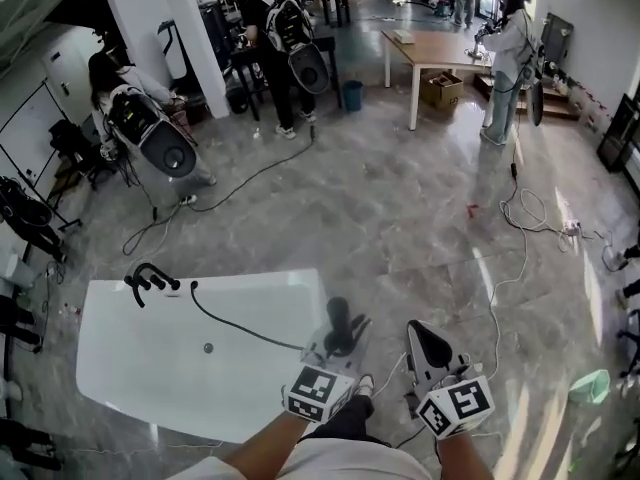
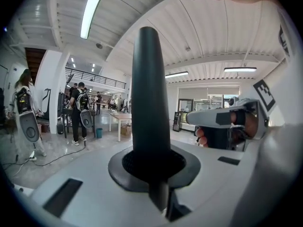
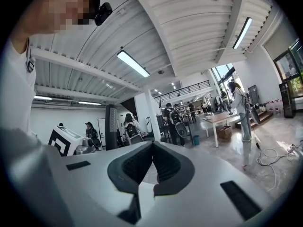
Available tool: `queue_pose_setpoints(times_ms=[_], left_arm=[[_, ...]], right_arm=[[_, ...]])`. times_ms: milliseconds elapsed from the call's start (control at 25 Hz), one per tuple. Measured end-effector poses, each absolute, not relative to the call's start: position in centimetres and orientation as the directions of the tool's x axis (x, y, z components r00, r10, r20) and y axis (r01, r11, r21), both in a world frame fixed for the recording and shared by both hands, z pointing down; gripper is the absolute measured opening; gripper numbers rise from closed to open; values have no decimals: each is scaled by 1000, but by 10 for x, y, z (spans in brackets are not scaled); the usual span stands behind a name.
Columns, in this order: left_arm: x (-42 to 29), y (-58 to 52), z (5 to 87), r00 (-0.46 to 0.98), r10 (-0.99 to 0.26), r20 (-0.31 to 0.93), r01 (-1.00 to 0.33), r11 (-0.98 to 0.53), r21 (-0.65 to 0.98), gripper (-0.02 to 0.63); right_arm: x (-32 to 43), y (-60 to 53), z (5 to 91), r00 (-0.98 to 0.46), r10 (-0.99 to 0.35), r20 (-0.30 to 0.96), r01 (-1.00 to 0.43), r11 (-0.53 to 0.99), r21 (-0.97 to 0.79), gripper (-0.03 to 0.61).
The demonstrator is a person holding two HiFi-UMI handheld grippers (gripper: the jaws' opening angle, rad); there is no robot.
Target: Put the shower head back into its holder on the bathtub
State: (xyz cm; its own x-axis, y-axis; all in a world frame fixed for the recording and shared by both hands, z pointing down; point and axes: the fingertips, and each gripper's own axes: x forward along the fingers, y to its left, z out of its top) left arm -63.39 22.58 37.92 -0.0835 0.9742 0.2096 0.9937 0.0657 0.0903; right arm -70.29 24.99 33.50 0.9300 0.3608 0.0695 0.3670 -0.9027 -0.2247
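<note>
The black shower head stands upright between the jaws of my left gripper, which is shut on its handle. A black hose runs from it across the white bathtub toward the black tap and holder at the tub's far left corner. The left gripper is past the tub's right end, well away from the holder. My right gripper is beside it on the right, shut with nothing in it. It also shows in the left gripper view.
Marble floor lies beyond the tub, with cables trailing across it. Two people wearing backpack rigs are at the back left. A wooden table with a person beside it, a blue bin and a box are at the back.
</note>
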Motion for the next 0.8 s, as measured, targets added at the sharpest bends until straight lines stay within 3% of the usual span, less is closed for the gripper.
queue_pose_setpoints(times_ms=[440, 800], left_arm=[[-554, 320, 379, -64, 972, 226, 993, 41, 106, 40], [-483, 369, 370, 89, 971, 224, 991, -108, 74, 40]], right_arm=[[-604, 346, 330, 949, 296, 106, 313, -924, -222, 14], [-527, 403, 324, 988, 142, 63, 153, -963, -222, 14]])
